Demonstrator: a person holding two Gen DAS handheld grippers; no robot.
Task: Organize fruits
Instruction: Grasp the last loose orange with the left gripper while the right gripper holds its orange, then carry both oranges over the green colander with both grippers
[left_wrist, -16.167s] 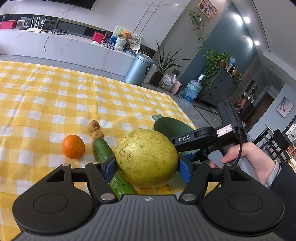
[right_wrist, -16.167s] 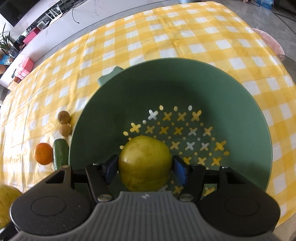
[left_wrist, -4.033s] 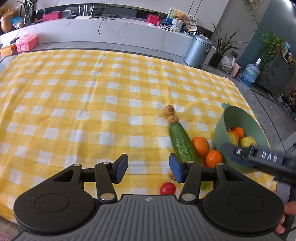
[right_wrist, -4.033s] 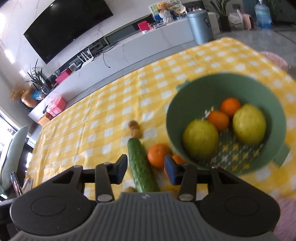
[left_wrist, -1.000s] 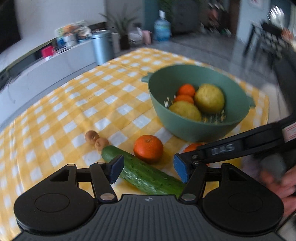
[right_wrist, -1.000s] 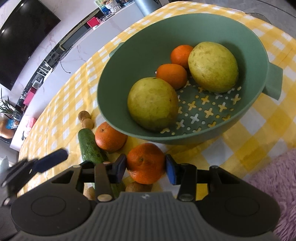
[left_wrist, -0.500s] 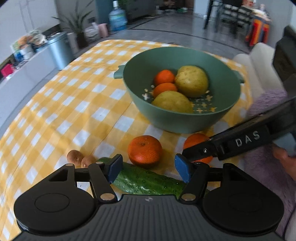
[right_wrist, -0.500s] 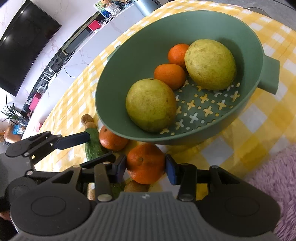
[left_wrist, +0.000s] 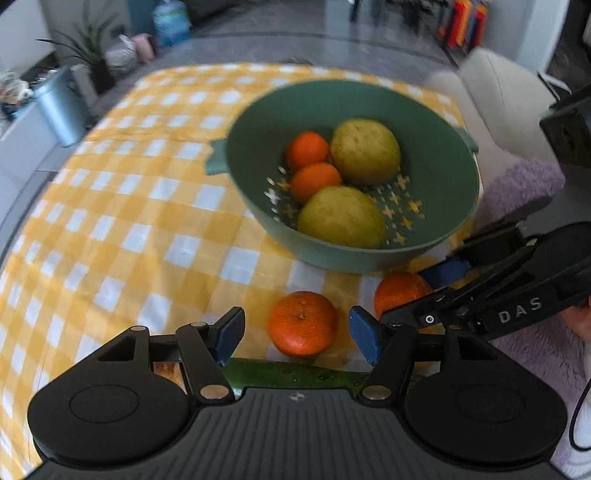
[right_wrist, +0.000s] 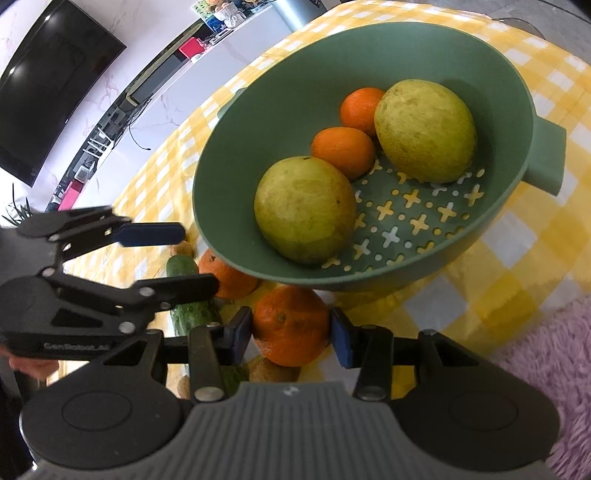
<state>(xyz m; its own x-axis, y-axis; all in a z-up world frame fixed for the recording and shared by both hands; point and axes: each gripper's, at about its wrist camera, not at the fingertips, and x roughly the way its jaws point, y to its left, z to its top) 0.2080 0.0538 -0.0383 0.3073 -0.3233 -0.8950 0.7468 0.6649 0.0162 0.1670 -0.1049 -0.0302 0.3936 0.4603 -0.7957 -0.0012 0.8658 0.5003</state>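
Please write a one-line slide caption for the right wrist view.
Right gripper clamps an orange beside the green colander holding two pears and two oranges.

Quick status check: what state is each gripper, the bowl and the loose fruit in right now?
Right gripper: shut on one round orange, low over the yellow checked cloth.
Left gripper: open, empty, jaws astride a second orange lying on the cloth.
Green perforated colander bowl: upright, holding two yellow-green pears and two small oranges.
Dark green cucumber: lying on the cloth, untouched.
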